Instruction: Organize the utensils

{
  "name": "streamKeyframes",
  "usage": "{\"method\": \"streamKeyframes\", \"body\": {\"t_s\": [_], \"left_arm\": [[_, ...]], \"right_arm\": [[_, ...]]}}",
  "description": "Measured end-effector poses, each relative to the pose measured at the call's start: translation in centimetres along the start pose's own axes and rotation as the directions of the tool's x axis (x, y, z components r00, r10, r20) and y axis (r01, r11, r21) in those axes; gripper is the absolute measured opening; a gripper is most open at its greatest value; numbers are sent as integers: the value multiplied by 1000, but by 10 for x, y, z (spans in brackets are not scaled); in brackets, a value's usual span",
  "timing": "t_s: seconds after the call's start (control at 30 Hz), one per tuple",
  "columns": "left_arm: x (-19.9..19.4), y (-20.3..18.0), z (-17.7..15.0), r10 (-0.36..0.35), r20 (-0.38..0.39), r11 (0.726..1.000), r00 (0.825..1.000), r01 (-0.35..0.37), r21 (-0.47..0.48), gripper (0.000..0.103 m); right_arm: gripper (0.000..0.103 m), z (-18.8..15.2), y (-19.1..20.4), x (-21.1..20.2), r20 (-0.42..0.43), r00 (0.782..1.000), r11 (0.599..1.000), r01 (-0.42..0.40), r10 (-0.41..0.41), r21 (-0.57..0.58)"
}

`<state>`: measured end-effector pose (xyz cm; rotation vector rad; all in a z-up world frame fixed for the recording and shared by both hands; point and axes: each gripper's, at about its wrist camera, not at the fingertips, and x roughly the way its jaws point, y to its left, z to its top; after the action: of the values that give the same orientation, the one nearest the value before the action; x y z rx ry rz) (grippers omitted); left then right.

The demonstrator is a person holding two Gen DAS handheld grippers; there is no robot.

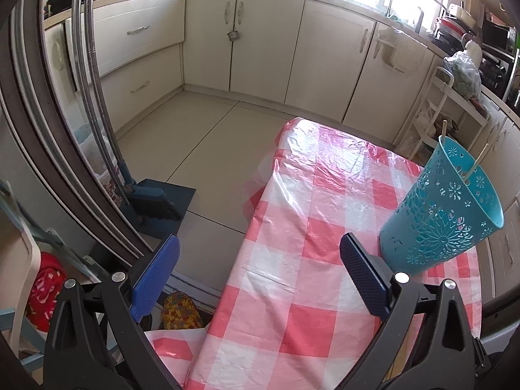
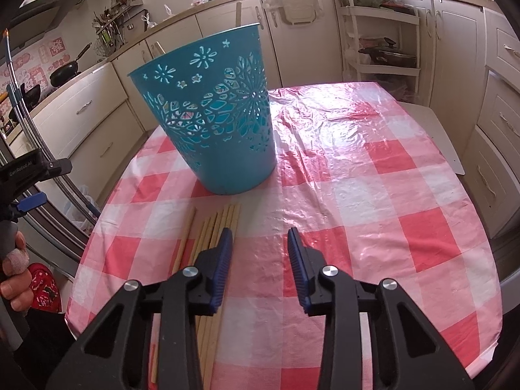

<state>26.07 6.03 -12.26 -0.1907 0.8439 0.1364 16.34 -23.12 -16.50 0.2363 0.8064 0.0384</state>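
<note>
Right gripper [image 2: 260, 253] is tilting down over the tabletop [image 2: 373, 195], part-open, empty, chopsticks [image 2: 214, 227] at nine o'clock; left gripper [image 1: 260, 279] is gaping, empty

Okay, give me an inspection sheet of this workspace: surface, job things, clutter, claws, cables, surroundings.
Surface: table under a pink-and-white checked plastic cloth, wrinkled and glossy.
Job's things: teal perforated plastic basket upright on the cloth, two sticks poking above its rim; bundle of pale wooden chopsticks lying flat before it.
Clutter: nothing seen on the cloth.
Claws: left claw open wide, empty; right claw open, empty, beside the chopsticks.
Cables: nothing seen.
Surroundings: cream kitchen cabinets, black frying pan on the counter, white shelf rack.
</note>
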Motion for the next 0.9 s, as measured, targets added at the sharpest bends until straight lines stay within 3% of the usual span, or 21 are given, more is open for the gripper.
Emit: {"method": "streamKeyframes", "body": {"t_s": [0.2,0.4,0.9], "left_arm": [[5,-9,-1,10,-15,999,1000,-9,40,95],[7,-12,-1,12,-29,998,1000,-10,61,95],[8,-17,-1,2,-40,997,999,1,83,95]], "right_arm": [[26,-3,10,11,-37,999,1000,-18,17,-23],[14,-8,21,32,-75,997,997,14,-20,-80],[12,0,29,42,-83,996,993,9,-19,-121]]}}
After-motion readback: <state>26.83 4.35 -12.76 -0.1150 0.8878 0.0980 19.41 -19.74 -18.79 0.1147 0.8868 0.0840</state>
